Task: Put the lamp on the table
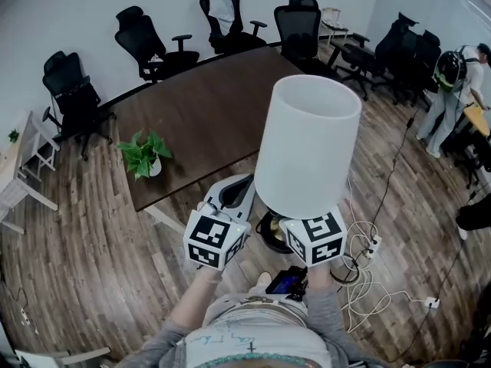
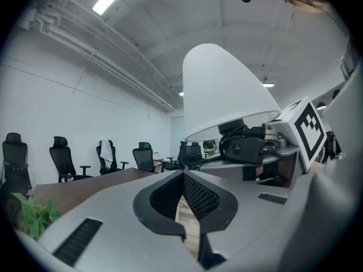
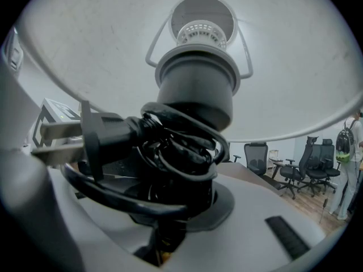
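Observation:
A lamp with a tall white shade [image 1: 307, 144] hangs upright in front of me, above the wooden floor and short of the dark table [image 1: 207, 113]. My right gripper [image 3: 173, 211] is shut on the lamp's black stem, just under the socket [image 3: 195, 84]. The black cord and its plug [image 3: 96, 135] are wound round that stem. In the head view the shade hides these jaws and only the marker cube [image 1: 316, 238] shows. Just left of the lamp, my left gripper [image 1: 239, 186] is shut and holds nothing; its pads meet at the tips [image 2: 182, 177]. It sees the shade [image 2: 227, 95] on its right.
A potted plant [image 1: 142, 153] stands on the table's near left corner. Black office chairs [image 1: 149, 41] ring the far side. A power strip with white cables [image 1: 368, 248] lies on the floor at right. A person with a backpack [image 1: 453, 83] stands far right.

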Tool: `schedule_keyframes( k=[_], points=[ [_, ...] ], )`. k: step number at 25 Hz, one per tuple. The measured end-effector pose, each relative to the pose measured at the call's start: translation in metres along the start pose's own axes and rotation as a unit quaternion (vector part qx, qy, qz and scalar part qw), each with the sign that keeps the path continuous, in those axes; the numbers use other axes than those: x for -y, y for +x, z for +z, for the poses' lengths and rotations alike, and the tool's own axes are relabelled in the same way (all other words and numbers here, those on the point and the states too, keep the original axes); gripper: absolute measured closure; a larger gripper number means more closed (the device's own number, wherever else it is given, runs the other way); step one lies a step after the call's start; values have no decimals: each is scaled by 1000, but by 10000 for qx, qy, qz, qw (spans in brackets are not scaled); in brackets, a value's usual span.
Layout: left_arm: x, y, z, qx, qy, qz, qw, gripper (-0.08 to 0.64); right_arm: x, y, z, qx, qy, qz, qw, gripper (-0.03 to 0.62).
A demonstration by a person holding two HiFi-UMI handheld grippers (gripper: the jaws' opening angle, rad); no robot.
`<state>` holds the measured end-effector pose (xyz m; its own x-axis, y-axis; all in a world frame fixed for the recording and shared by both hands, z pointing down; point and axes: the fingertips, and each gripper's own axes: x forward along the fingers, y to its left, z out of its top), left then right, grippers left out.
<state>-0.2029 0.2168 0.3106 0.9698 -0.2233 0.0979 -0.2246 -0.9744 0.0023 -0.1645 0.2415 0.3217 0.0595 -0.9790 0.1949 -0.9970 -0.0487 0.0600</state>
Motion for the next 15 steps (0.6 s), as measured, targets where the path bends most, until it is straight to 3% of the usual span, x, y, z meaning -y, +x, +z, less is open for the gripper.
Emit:
schedule_keyframes(
  k=[8, 15],
  points=[
    [0, 31, -3, -62, 8, 145, 9999, 549, 32, 13, 2, 36, -10, 210, 9998, 532],
    [-9, 41, 0, -52, -47, 256, 9996, 549, 45, 26, 13, 220, 24, 130, 9997, 532]
  ],
)
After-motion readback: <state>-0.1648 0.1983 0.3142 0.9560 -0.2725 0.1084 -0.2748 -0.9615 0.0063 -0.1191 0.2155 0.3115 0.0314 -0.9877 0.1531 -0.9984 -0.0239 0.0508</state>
